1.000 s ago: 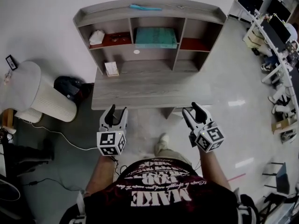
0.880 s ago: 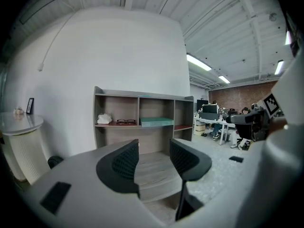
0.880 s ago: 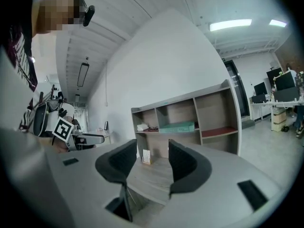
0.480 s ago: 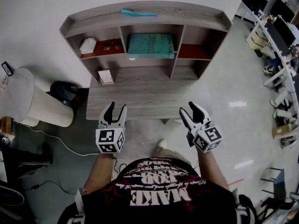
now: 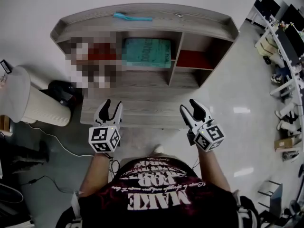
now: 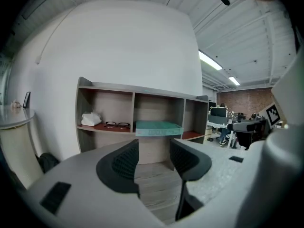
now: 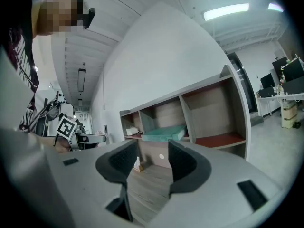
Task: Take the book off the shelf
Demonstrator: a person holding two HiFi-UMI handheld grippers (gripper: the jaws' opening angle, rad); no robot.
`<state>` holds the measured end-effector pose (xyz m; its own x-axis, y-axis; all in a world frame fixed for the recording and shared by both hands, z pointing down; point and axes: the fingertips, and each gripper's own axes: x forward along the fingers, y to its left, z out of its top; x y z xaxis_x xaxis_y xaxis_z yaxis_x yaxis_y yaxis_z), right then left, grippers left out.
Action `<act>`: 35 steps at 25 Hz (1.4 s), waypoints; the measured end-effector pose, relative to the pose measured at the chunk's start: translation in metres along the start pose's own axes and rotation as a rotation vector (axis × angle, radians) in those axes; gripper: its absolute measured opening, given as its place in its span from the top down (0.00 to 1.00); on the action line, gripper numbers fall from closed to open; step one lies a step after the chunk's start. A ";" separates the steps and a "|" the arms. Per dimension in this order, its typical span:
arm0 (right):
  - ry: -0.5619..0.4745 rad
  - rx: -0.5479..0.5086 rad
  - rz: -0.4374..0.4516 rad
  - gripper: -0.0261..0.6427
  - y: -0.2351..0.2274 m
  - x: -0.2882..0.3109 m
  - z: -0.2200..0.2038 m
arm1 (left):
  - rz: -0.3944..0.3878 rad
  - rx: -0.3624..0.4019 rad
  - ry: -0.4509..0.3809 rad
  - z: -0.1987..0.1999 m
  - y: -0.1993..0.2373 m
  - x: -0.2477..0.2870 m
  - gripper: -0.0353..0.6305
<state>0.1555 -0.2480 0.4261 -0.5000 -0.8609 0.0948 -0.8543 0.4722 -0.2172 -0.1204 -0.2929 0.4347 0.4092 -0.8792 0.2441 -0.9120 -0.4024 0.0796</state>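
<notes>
White wall, glossy floor, grey wood-grain desk [image 5: 147, 103] carrying a boxy shelf [image 5: 204, 22]. Left gripper [image 5: 112, 106] at 8 o'clock: ribbed black pads wide apart, nothing between. Book [image 5: 146, 52], a flat teal slab with a matte cover, lies in the middle bay at 12 o'clock. Right gripper [image 5: 188, 107] at 4 o'clock: also wide, empty. Over the last second I've brought both up over the desk's front edge. Approach only, book untouched.

On the shelf [image 5: 199, 19], the left compartment is obscured in the head view. Print on the book [image 5: 147, 52] is too small to read. Far-right desks [image 5: 285, 37] are cut off.
</notes>
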 end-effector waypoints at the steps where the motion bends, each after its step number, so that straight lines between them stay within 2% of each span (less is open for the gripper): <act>1: -0.001 -0.003 0.009 0.66 -0.004 0.003 0.002 | 0.014 -0.001 -0.001 0.001 0.002 0.001 0.64; 6: 0.001 0.018 0.039 0.67 -0.015 0.014 0.001 | 0.076 -0.006 0.014 0.000 0.015 0.000 0.64; 10: 0.015 0.029 0.053 0.67 -0.021 0.024 -0.003 | 0.095 -0.002 0.024 0.000 0.022 0.004 0.64; 17: 0.016 0.025 0.047 0.67 -0.031 0.050 0.001 | 0.076 0.004 0.035 0.002 0.031 0.033 0.64; 28: 0.035 -0.007 0.024 0.67 -0.052 0.113 0.020 | 0.024 -0.007 0.014 0.025 0.059 0.114 0.64; 35: 0.054 -0.003 0.011 0.66 -0.066 0.155 0.017 | -0.021 -0.007 0.024 0.028 0.072 0.157 0.64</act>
<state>0.1371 -0.4160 0.4387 -0.5164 -0.8440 0.1445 -0.8490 0.4825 -0.2155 -0.1210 -0.4667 0.4513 0.4275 -0.8641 0.2656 -0.9035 -0.4187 0.0921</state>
